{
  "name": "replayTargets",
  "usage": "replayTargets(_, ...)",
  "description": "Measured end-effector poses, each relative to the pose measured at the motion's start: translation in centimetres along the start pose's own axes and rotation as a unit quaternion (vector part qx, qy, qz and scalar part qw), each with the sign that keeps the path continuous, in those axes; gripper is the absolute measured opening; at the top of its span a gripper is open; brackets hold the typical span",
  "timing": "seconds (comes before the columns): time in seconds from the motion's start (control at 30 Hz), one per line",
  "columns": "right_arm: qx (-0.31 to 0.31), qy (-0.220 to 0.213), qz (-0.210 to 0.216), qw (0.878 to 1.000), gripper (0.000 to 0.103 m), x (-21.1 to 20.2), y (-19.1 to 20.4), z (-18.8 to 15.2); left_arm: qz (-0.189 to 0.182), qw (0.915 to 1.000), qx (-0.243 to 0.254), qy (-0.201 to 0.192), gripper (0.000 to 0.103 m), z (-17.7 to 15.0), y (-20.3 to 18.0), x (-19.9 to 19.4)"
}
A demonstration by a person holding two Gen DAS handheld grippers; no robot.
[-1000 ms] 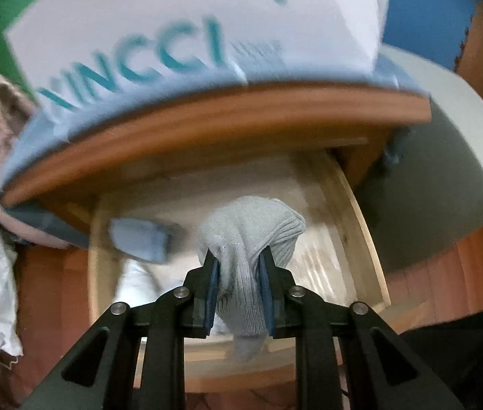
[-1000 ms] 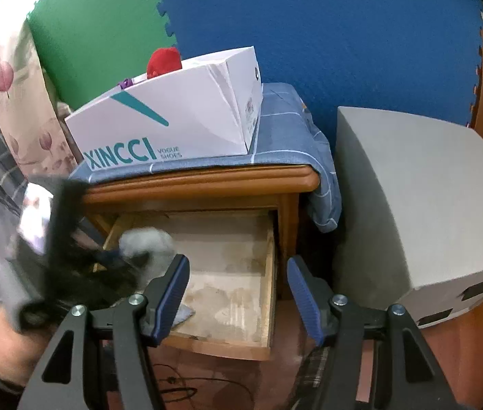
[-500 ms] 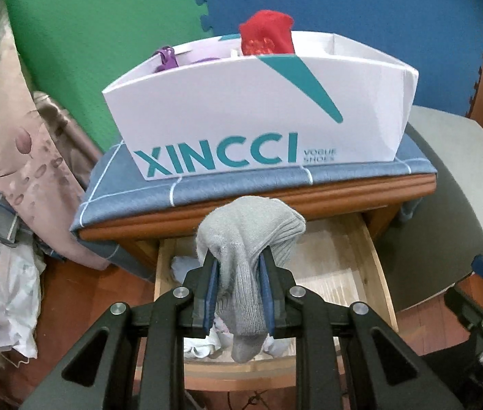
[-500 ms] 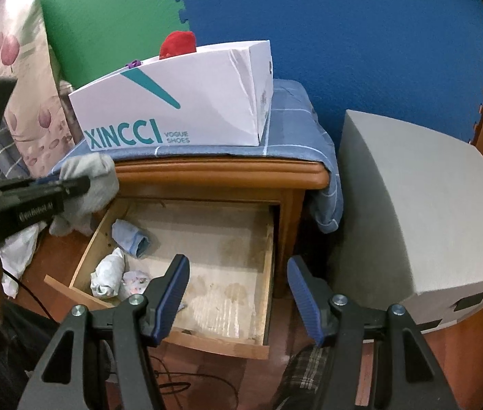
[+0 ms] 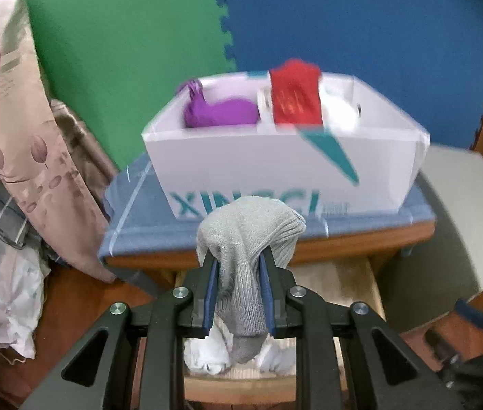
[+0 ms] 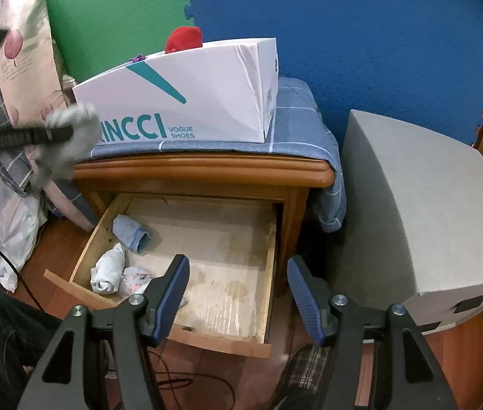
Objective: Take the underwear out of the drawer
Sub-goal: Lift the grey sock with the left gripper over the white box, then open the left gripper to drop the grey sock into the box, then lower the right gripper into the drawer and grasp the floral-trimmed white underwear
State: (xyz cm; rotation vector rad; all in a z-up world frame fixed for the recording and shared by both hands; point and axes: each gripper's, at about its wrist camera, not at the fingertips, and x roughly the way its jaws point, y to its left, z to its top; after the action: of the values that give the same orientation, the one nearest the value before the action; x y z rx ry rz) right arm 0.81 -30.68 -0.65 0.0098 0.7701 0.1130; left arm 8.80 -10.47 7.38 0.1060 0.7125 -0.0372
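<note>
Green and blue foam mats are seen lining the wall behind a wooden nightstand (image 6: 207,171), which is draped with a blue checked cloth (image 6: 292,130) and carries a white shoe box (image 6: 186,102).

Nearest the left camera, the left tool (image 5: 238,294) is closed tightly on a grey knitted garment (image 5: 248,235), bunched above the blue pads and hanging down below them. It is held above the front of the open drawer (image 6: 186,329), level with the cloth-covered top, and is blurred in the right view. Beyond it, the open box is shown holding purple fabric (image 5: 221,112) and red fabric (image 5: 296,95).

The right tool (image 6: 238,294) is held about half open over the drawer with nothing between its pads. In the drawer, a rolled light-blue piece (image 6: 132,232) and a crumpled white piece (image 6: 108,271) are left on the left side, with a small patterned scrap (image 6: 135,278) beside them; the rest of the drawer floor is bare. A grey upholstered block (image 6: 422,212) stands just beside the nightstand.

Judged from here, the hanging tail of the grey garment could be snagged on the nightstand edge or the box rim, and the garment could be pulled from the grip. Release before the box rim is cleared could let it fall back into the drawer.
</note>
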Motion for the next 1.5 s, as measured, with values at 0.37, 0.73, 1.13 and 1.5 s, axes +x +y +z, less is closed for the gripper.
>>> replayTargets(0.37, -0.006, 0.000, 0.008, 1.000, 0.061, 0.0, 0.4, 0.0, 0.013, 0.9974, -0.021, -0.068, 0.020, 9.1, 2.9, -2.8)
replayTargets(0.73, -0.004, 0.001, 0.016, 1.000, 0.061, 0.1, 0.3, 0.1, 0.007, 0.9984, -0.031, -0.047, 0.020, 14.4, 2.6, 2.5)
replayTargets(1.13, -0.002, 0.008, 0.022, 1.000, 0.061, 0.5, 0.4, 0.0, 0.021, 0.9990, -0.040, -0.004, 0.023, 14.0, 2.7, 8.0)
replayTargets(1.5, -0.009, 0.021, 0.025, 0.999, 0.061, 1.0, 0.6, -0.2, -0.048, 0.9770, -0.094, -0.185, 0.103, 8.2, 7.6, -2.9)
